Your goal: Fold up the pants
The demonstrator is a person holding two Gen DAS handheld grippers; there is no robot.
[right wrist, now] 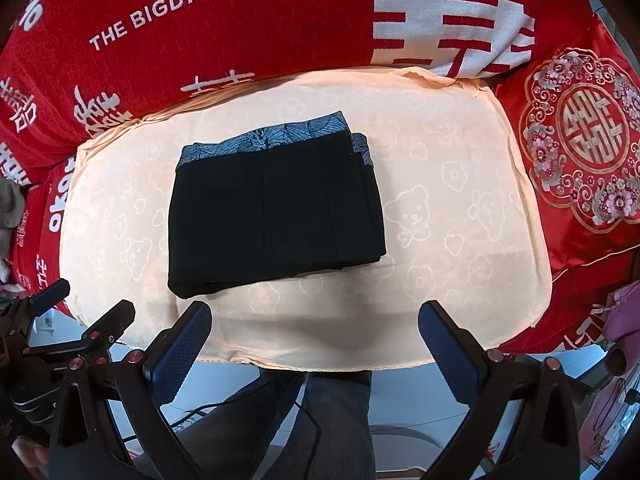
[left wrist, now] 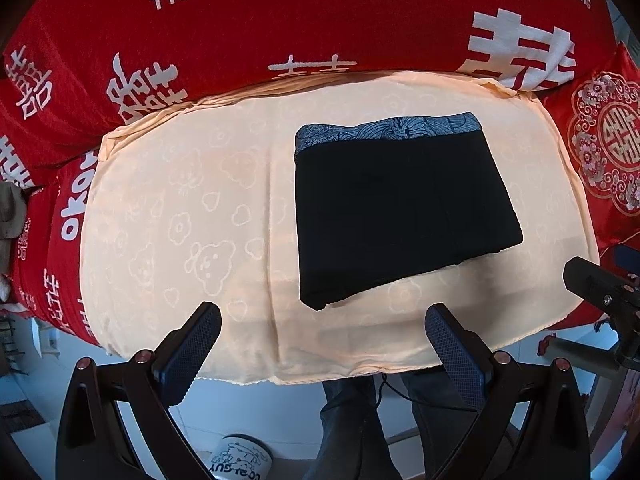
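pants (left wrist: 404,208) folded into a black rectangle, patterned blue waistband at 12 o'clock, lying flat on peach cloth (left wrist: 180,208) over red blanket (left wrist: 280,28) | left gripper (left wrist: 323,326) spread wide, holding nothing, at 6 o'clock of pants | right gripper (right wrist: 315,322) spread wide, holding nothing, apart from pants (right wrist: 272,208)

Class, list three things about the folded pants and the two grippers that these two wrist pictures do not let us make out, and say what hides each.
1. Underside and inner layers of the black pants: covered by the top fold, both views.
2. Right gripper in the left wrist view: cut off by the right edge.
3. Mug lettering, left wrist view: cut by the bottom edge and the left gripper.
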